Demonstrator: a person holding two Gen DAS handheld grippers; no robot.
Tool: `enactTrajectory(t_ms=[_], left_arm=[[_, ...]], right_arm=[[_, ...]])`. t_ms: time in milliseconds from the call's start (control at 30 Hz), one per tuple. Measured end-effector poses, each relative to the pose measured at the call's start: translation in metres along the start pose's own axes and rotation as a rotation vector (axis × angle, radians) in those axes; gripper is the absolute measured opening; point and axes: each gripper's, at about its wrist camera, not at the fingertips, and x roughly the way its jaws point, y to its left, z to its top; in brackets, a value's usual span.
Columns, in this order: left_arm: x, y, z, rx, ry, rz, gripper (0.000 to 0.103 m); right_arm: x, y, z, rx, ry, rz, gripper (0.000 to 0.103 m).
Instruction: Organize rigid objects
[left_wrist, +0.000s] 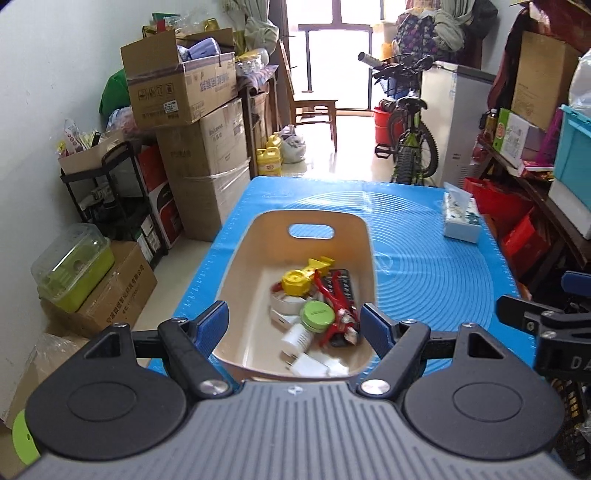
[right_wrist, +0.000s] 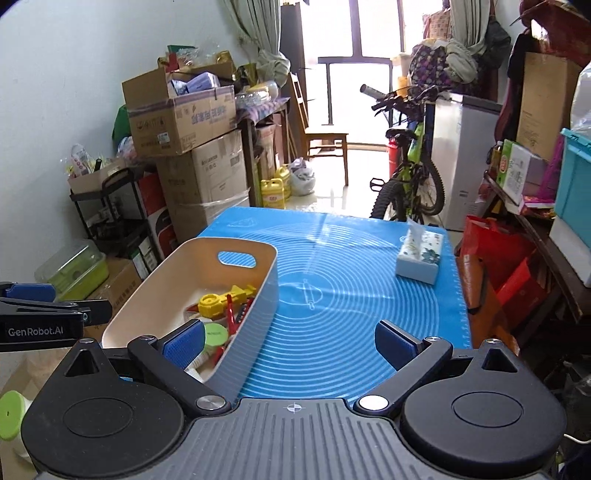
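Apparently near done: small items piled in bin (left_wrist: 258, 280), blue mat (left_wrist: 424, 258) bare apart from tissue box (left_wrist: 461, 218). Left gripper (left_wrist: 295, 325) and right gripper (right_wrist: 290, 345) both spread wide, empty. Next: check for stragglers.

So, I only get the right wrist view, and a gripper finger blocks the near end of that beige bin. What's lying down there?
Observer: White plug adapters lie at the near end of the bin.
Operator: And the red bit I can just glimpse?
Observer: It's a red-handled tool, pliers by the look of it, lying beside a green round case.
Operator: Is the left gripper holding anything? I only see its side.
Observer: No, the left gripper is open, with nothing between its fingers.
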Motion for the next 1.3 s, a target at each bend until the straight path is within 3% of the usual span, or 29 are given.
enactTrajectory(t_ms=[500,933,1300], left_arm=[[-0.027,-0.038,-0.061,0.026,-0.051,-0.008,0.079],[-0.017,-0.055,-0.113,0.046,-0.042,-0.034,0.079],[-0.007,-0.056,-0.135,0.054,-0.048,-0.035,0.079]], right_arm=[[-0.042,-0.029,-0.07,0.059,-0.007,-0.034,0.098],[-0.045,-0.03,-0.12,0.047,-0.015,-0.081,0.098],[-0.041,-0.026,-0.146,0.032,-0.047,-0.106,0.098]])
